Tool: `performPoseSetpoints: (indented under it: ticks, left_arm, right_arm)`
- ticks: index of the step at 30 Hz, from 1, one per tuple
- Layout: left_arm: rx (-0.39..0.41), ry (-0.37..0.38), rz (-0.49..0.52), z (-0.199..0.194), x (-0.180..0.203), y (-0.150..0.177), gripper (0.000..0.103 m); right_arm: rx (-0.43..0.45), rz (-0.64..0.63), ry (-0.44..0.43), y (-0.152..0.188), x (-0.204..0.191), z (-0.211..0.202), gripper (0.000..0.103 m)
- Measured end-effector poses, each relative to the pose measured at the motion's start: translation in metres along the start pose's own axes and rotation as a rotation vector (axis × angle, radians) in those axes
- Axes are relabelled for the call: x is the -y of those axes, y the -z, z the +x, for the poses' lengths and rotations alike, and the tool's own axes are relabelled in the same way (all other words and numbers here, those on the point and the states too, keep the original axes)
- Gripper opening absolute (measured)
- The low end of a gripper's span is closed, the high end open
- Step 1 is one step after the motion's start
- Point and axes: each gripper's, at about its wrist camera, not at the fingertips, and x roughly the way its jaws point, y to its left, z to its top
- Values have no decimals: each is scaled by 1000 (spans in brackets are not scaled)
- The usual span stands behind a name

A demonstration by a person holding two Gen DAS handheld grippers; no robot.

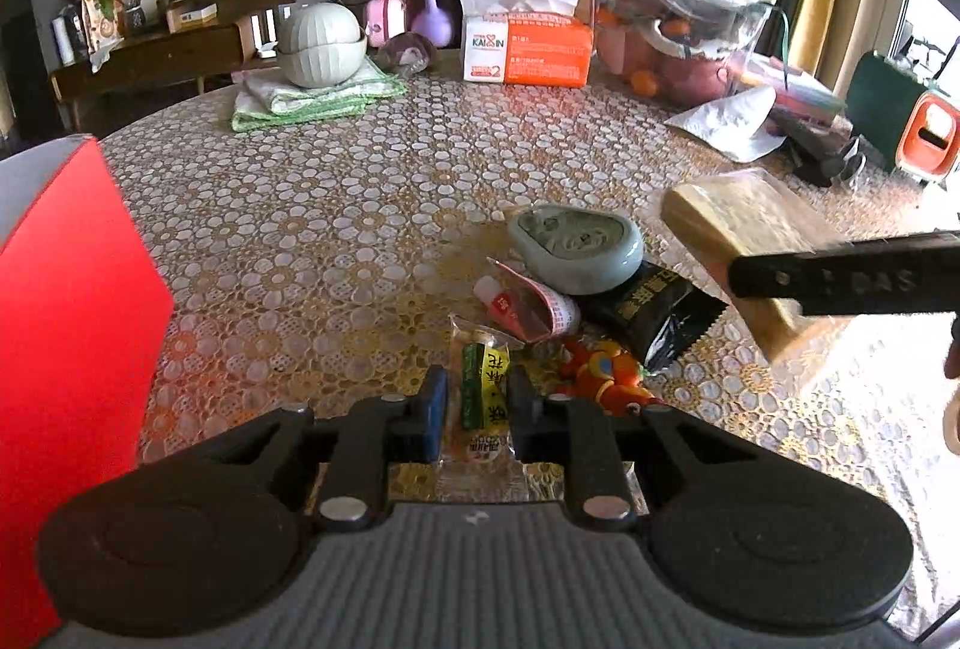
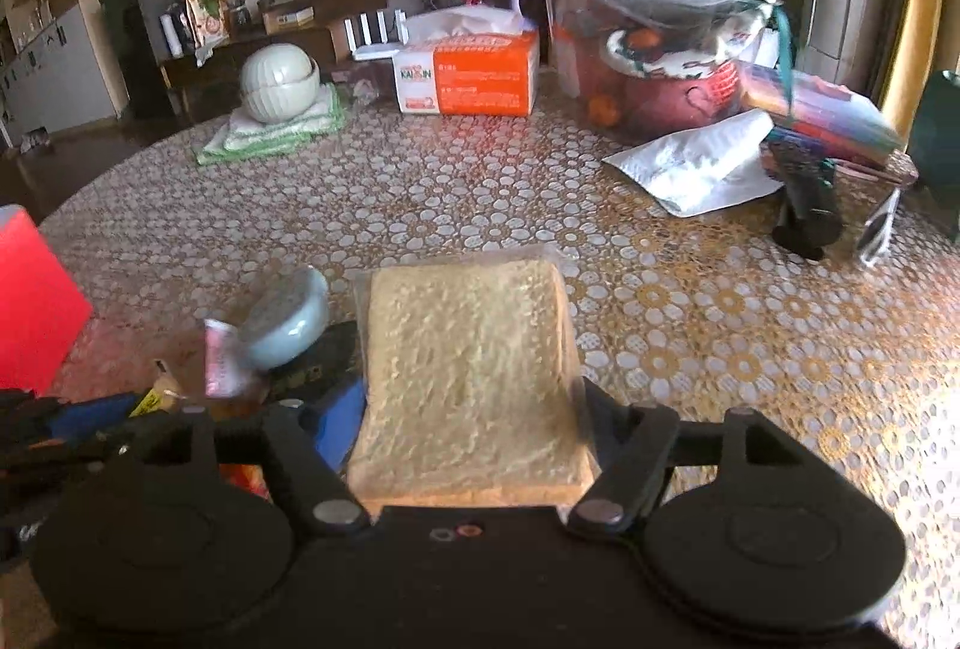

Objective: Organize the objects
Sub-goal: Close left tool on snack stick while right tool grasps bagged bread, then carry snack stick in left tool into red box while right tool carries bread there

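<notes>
My left gripper (image 1: 478,400) is shut on a clear snack packet (image 1: 483,388) with a green and yellow label, low over the table. Just beyond it lie a small tube in a red and white wrapper (image 1: 525,306), a pale green ceramic dish (image 1: 576,241), a black sachet (image 1: 660,310) and an orange toy (image 1: 606,370). My right gripper (image 2: 474,403) is shut on a wrapped slice of bread (image 2: 468,373), held above the table. That bread (image 1: 744,241) and the right gripper's finger (image 1: 840,280) show at the right of the left wrist view. The ceramic dish (image 2: 288,316) sits left of the bread.
A red box (image 1: 66,349) stands at the left edge. Farther back on the patterned table (image 1: 360,181) are stacked bowls on a green cloth (image 1: 321,43), an orange tissue box (image 1: 528,49), a bagged pot of fruit (image 1: 684,25), a white pouch (image 2: 696,163) and books (image 2: 822,115).
</notes>
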Motion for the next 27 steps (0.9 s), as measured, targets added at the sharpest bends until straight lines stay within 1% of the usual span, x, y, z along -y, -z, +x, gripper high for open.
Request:
performPoseSetpoints:
  ticks: [11, 17, 27]
  left_arm:
    - [31, 57, -17, -57, -4, 6, 20]
    - [40, 80, -59, -89, -14, 13, 20]
    - [58, 94, -92, -140, -38, 26, 20]
  right_arm:
    - [42, 22, -31, 19, -12, -73, 72]
    - [27, -22, -33, 31, -35, -104, 72]
    - [49, -101, -92, 44, -89, -151, 72]
